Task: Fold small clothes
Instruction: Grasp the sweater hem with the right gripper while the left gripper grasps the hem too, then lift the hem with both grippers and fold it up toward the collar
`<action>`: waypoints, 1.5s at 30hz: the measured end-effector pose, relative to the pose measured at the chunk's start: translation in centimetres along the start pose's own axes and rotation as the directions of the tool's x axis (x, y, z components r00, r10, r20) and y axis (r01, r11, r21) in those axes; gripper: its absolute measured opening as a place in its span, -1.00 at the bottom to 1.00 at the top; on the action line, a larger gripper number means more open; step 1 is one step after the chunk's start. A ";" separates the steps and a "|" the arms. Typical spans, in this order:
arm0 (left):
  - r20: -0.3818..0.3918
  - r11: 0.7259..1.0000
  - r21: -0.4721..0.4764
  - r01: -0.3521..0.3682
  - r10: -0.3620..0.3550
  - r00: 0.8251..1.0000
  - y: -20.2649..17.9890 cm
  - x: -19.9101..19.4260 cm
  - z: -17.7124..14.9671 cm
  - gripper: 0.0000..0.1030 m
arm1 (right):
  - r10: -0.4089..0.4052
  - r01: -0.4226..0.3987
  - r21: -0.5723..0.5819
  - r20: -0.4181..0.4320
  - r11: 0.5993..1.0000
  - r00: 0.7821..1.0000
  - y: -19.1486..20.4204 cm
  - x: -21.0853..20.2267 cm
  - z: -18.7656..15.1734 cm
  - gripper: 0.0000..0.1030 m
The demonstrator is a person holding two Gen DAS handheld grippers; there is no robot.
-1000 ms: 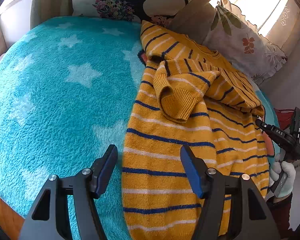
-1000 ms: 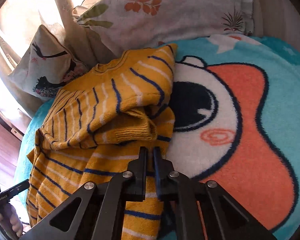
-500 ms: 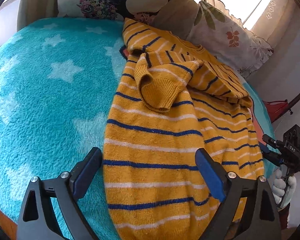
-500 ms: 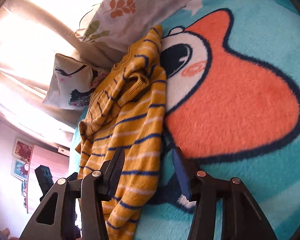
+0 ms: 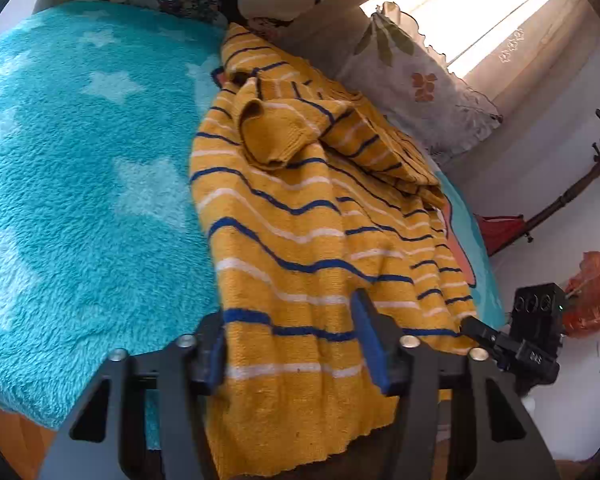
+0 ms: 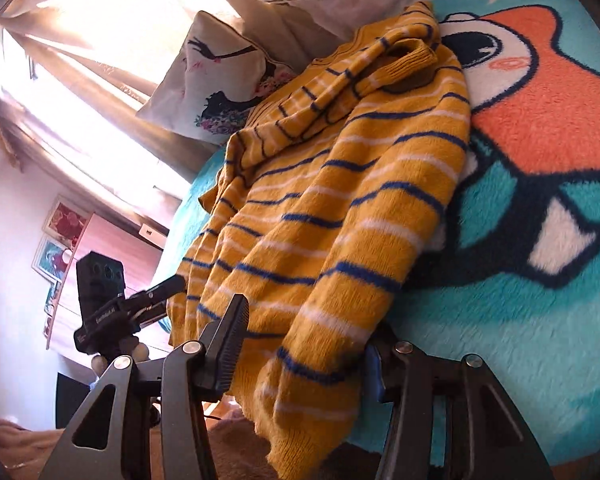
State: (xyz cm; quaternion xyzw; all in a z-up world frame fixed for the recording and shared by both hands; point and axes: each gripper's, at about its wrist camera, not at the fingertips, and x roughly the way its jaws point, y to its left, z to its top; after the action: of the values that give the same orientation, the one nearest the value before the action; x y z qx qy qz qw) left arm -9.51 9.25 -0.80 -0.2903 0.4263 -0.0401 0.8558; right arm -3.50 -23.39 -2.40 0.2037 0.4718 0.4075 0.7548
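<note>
A yellow sweater with blue and white stripes (image 5: 300,216) lies on a turquoise fleece blanket (image 5: 80,184), its sleeves folded in over the body and its hem hanging over the bed's near edge. My left gripper (image 5: 290,344) is open, its jaws on either side of the hem at the left corner. My right gripper (image 6: 304,344) is open too, its jaws on either side of the hem at the other corner of the sweater (image 6: 340,208). Each gripper shows in the other's view, the right one (image 5: 516,344) and the left one (image 6: 132,304).
The blanket (image 6: 540,280) has a large orange cartoon figure. Two printed pillows (image 5: 428,88) (image 6: 228,80) lean at the head of the bed under a bright curtained window. A wooden bed edge (image 5: 8,432) shows below the blanket.
Both grippers have dropped to the bed's near edge and now straddle the sweater's hem. The right gripper, shut one second ago, has opened. The left jaws have narrowed a little.
</note>
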 end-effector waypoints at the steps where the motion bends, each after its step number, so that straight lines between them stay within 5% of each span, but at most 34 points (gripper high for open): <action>1: -0.014 0.999 -0.021 -0.034 0.034 0.999 0.4 0.2 0.1 -0.85 | -0.025 0.025 -0.017 0.013 1.000 1.000 0.6 0.1 -0.7 -0.13; 3: -0.016 0.995 -0.097 -0.002 0.001 1.000 1.5 -0.1 0.1 -0.86 | -0.061 0.061 -0.007 0.008 0.998 0.998 0.6 0.3 -1.3 -0.70; 4: -0.013 0.993 -0.119 -0.006 0.004 1.000 1.8 -0.4 0.0 -0.86 | -0.058 0.058 0.010 0.011 0.998 0.998 0.1 0.1 -1.3 -0.74; 10: 0.058 0.995 -0.097 -0.027 0.032 0.998 0.8 -3.9 -2.8 -0.86 | 0.042 -0.051 0.068 0.118 0.996 0.992 -1.6 -4.9 -3.5 -0.78; 18: 0.024 0.995 -0.091 -0.046 0.048 0.999 0.8 -3.2 -5.7 -0.85 | 0.001 -0.011 0.134 0.079 0.991 0.997 -4.2 -4.5 -6.8 -0.78; 25: 0.016 0.995 -0.012 -0.096 0.096 0.995 -0.7 -2.9 -6.0 -0.81 | -0.089 0.088 0.021 0.070 0.996 0.994 -2.1 -4.1 -6.1 -0.72; 30: 0.001 1.000 -0.008 -0.030 0.030 1.000 -0.6 -2.8 -6.3 -0.24 | -0.103 0.103 0.006 0.065 0.995 0.993 -1.9 -4.1 -6.3 -0.68; 34: -0.039 0.998 0.040 -0.042 0.044 0.998 -2.1 -1.8 -7.0 0.30 | -0.120 0.121 -0.023 0.035 0.992 0.992 -1.5 -4.1 -6.8 -0.39; 36: -0.058 0.997 0.054 -0.063 0.066 0.996 -2.4 -1.2 -7.2 0.17 | -0.148 0.149 -0.061 0.013 0.987 0.989 -1.0 -3.6 -7.3 -0.36; 37: -0.063 0.996 0.051 -0.066 0.069 0.996 -2.4 -1.1 -7.2 -0.42 | -0.163 0.162 -0.084 0.002 0.983 0.987 -0.7 -3.3 -7.5 -0.36; 38: -0.071 0.997 0.043 -0.068 0.071 0.995 -2.2 -1.1 -7.1 -0.77 | -0.173 0.170 -0.108 -0.011 0.979 0.985 -0.4 -3.0 -7.7 -0.36; 40: -0.068 1.000 0.001 -0.030 0.030 0.997 -1.5 -1.6 -6.8 -0.82 | -0.178 0.172 -0.152 -0.026 0.973 0.984 0.4 -2.8 -7.7 -0.59; 45: 0.003 1.000 -0.013 0.017 -0.017 1.000 -1.9 -4.9 -5.2 -0.82 | -0.128 0.138 -0.216 0.059 0.966 0.990 3.0 -5.7 -5.5 -0.64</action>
State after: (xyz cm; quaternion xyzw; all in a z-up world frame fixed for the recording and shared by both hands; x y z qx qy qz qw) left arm -16.17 6.84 1.20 -0.2994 0.4230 -0.0441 0.8541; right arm -10.90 -26.67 0.15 0.0957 0.4196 0.4010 0.8087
